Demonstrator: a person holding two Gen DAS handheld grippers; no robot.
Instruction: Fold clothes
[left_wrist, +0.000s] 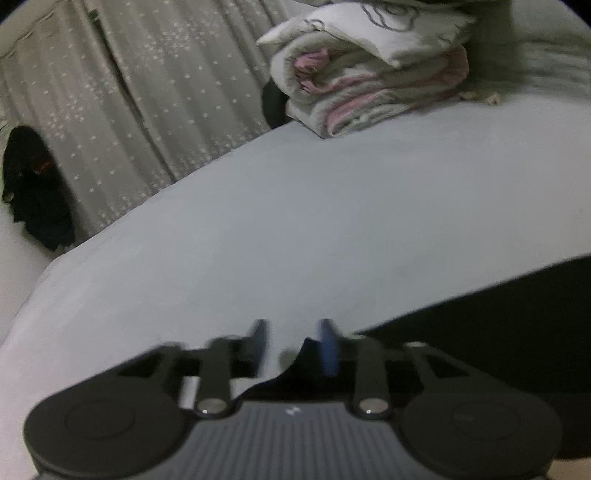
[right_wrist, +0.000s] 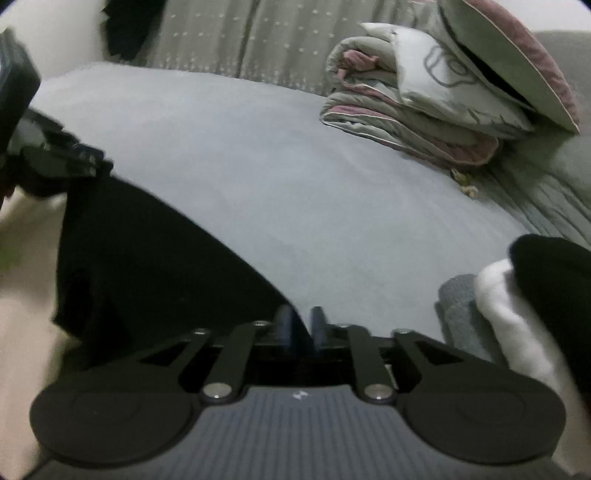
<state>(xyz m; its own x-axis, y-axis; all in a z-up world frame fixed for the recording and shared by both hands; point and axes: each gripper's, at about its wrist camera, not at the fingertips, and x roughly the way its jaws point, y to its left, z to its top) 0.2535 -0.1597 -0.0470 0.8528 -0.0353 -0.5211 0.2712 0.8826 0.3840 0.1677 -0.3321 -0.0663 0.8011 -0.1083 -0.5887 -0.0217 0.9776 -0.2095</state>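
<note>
A black garment (right_wrist: 147, 258) hangs spread between my two grippers above the near edge of a grey-sheeted bed (right_wrist: 258, 166). In the right wrist view my right gripper (right_wrist: 301, 321) is shut on one end of its top edge, with the fingers close together. My left gripper (right_wrist: 62, 162) shows at the far left holding the other end. In the left wrist view the left gripper (left_wrist: 293, 332) has a corner of the black garment (left_wrist: 480, 332) caught low between its fingers, which look somewhat apart and blurred.
A folded white and pink quilt (right_wrist: 406, 110) lies at the far side of the bed under a pillow (right_wrist: 517, 62). A stack of folded clothes (right_wrist: 517, 325) sits at the near right. Patterned curtains (left_wrist: 129, 110) and dark hanging clothing (left_wrist: 33, 184) are beyond the bed's left side.
</note>
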